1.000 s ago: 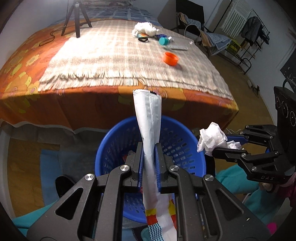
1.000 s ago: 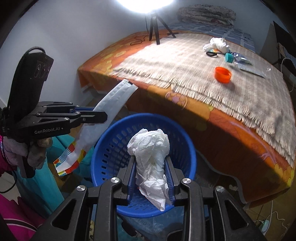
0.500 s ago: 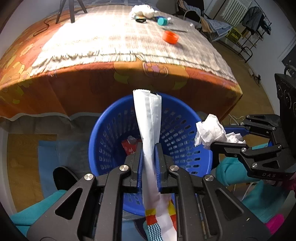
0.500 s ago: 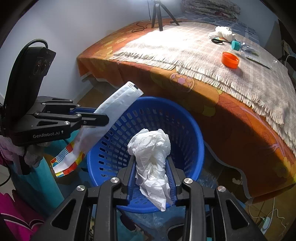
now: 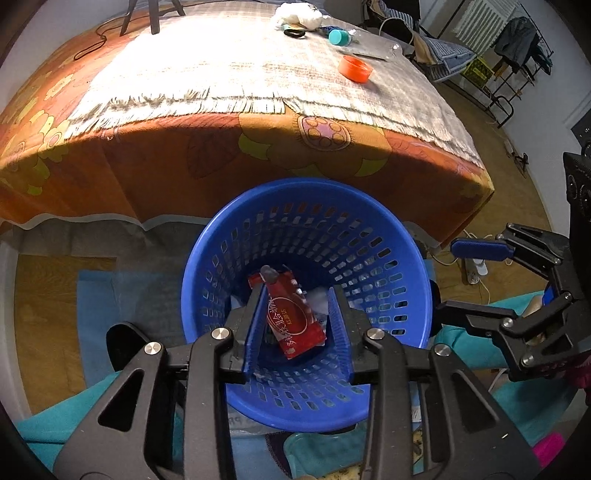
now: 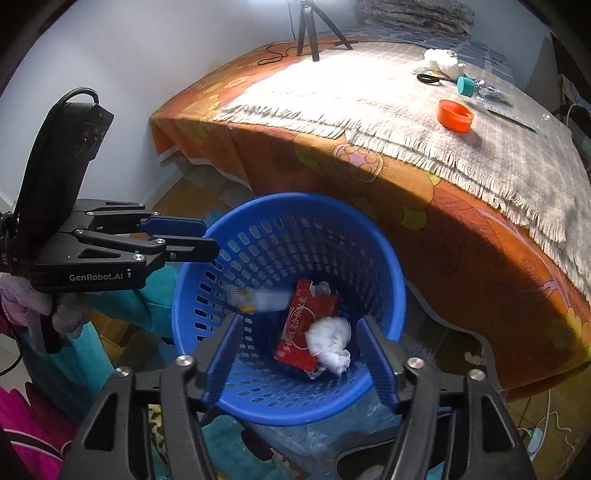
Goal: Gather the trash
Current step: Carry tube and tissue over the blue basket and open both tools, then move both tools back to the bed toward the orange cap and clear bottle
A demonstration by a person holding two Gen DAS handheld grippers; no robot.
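**Both claws released over the blue basket**

Left claw [image 5: 297,328]: jaws have just been opening, now parted, nothing pinched. It hangs over the blue basket [image 5: 413,280], pointing steeply down into it. Directly below and between its blue pads lies a red packet [image 5: 295,321] with white lettering, flat on the basket floor. No contact between pads and packet.

Right claw [image 6: 301,354]: jaws have also just been opening, now spread wide and empty. It points down into the same basket from the opposite side. Below it, between the fingers, a crumpled white tissue [image 6: 330,341] rests on the red packet's near end. To the claw's left, farther in, a long white wrapper [image 6: 258,300] with a coloured end shows blurred against the basket's inner wall; cannot tell whether it has settled.

Each claw shows in the other's camera: left claw off to the right claw's left at rim height, right claw off to the left claw's right, just outside the rim. Both sets of fingertips stand apart.

Ahead of both claws, beyond the basket, is a bed [image 5: 155,177] with an orange flowered cover and a fringed checked blanket [image 5: 236,70]. On the blanket, well beyond the claws: an orange lid [image 5: 355,68], a teal cap [image 5: 339,36], a white crumpled wad [image 5: 295,12], a dark ring-shaped item beside it. A tripod [image 6: 314,26] stands at the bed's far side.
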